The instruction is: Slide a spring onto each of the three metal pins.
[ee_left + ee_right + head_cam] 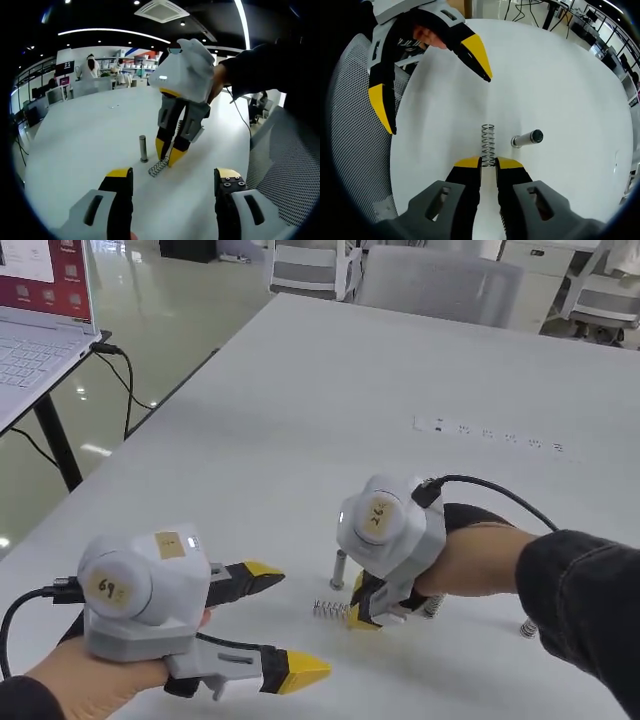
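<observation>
While the right gripper [488, 162] pinches one end of a spring [488, 141] with its jaws drawn almost together, the coil lies flat on the white table [300, 420], pointing away from the tips. Just beside it stands a bare metal pin [527, 138], upright and apart from the spring. The left gripper [173, 174] hovers near, jaws spread wide and holding nothing.

Step in hand, by judgement: picking up the spring for the bare pin. The next move calls for lifting the coil clear of the table, turning it upright with the free end downward, centring that end over the pin top, and lowering it.

A second pin [432, 605] and a third pin [528, 628], beyond the right hand, appear already sleeved with coils, though they are too small to be sure.

The table's left edge is well apart from the work, and bare surface lies open ahead. The tightest clearance is between the left gripper's tips and the spring.
</observation>
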Demonstrator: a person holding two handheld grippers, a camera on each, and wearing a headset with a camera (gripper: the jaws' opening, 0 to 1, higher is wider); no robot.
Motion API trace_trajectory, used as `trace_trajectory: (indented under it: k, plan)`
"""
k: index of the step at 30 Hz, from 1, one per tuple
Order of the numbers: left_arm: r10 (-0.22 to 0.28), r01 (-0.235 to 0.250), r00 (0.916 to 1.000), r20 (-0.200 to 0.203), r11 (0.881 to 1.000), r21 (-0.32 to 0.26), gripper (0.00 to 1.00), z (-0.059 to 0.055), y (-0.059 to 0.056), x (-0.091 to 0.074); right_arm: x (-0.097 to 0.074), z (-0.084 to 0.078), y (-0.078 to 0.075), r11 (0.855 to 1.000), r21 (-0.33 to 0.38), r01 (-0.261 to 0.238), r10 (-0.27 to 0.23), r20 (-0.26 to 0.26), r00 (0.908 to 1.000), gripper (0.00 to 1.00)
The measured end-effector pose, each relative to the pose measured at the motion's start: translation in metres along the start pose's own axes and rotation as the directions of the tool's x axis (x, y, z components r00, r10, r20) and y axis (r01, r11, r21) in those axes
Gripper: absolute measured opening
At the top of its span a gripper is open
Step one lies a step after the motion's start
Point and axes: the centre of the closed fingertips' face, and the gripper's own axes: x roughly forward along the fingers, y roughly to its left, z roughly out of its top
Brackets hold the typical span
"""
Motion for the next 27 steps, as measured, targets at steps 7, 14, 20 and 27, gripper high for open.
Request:
trace_trajectory:
  k: [7, 14, 20, 27]
  plan:
    - [-0.005, 0.005, 1.0000, -0.003, 1.000, 0.003, 0.64, 0.000, -0.001, 0.001, -0.001, -0.001, 0.000, 1.000, 0.005, 0.005, -0.005, -0.001, 1.0000, 0.13]
    - [-0.011, 0.011, 0.9999, -0.007, 1.000, 0.009, 0.63, 0.002, -0.003, 0.002, -0.007, -0.006, 0.002, 1.000, 0.014, -0.003, 0.003, -0.006, 1.0000, 0.13]
    - [-0.020, 0.020, 0.9998, -0.010, 1.000, 0.020, 0.63, 0.004, -0.006, 0.004, -0.013, -0.006, 0.005, 1.000, 0.009, 0.002, -0.002, -0.006, 1.0000, 0.13]
    - [-0.029, 0.030, 0.9995, -0.016, 0.999, 0.032, 0.61, 0.004, -0.007, 0.006, -0.025, -0.009, 0.010, 1.000, -0.002, 0.007, -0.007, -0.008, 0.9999, 0.13]
